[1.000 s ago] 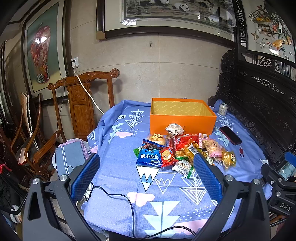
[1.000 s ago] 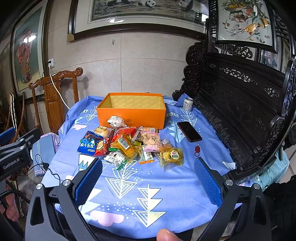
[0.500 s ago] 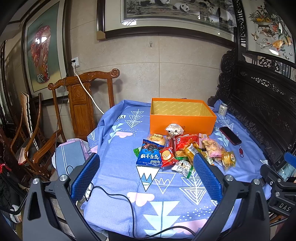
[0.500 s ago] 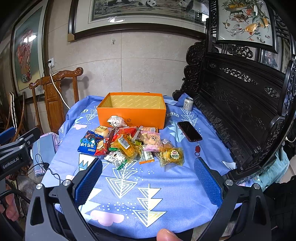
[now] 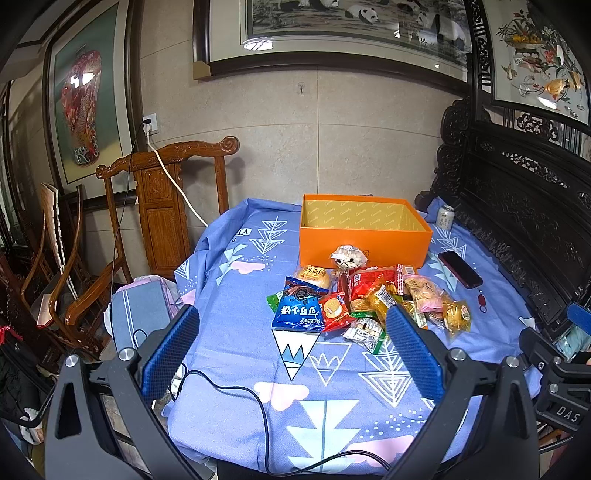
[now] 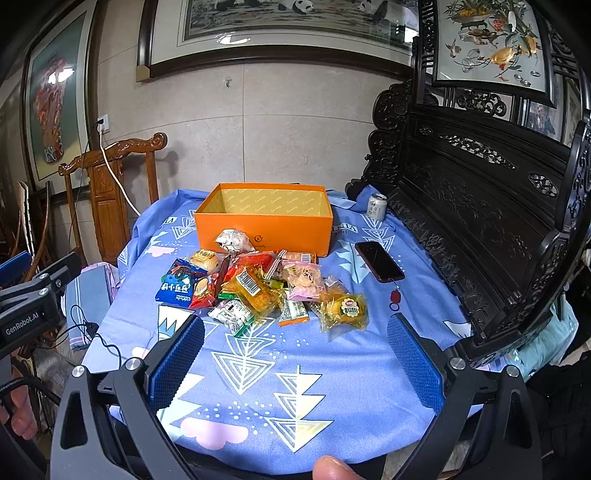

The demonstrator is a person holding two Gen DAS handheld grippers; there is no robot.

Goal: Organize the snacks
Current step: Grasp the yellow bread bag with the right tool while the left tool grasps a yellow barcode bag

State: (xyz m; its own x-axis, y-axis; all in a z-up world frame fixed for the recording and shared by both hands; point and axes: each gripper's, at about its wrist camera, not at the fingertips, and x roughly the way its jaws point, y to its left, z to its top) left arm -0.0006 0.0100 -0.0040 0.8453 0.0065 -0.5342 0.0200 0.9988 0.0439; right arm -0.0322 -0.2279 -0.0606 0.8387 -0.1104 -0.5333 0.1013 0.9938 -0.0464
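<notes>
**Table and room, both grippers idle**

I see a blue patterned cloth [image 6: 332, 387] over the table; snack pile [image 6: 258, 284] just before the empty orange box [image 6: 264, 225]. Phone [image 6: 378, 261], can [image 6: 376, 206] right. Carved bench [image 6: 480, 206], wooden chair [image 5: 162, 199], tiled wall. Left gripper [image 5: 291, 345] and right gripper [image 6: 295, 354] jaws spread wide, empty

The wall [image 5: 332, 147] is made of big pale tiles. A long panda picture [image 5: 351, 22] hangs on it. A brown wooden chair [image 5: 166, 206] stands on the left. A dark carved seat back [image 6: 480, 206] stands on the right.
</notes>
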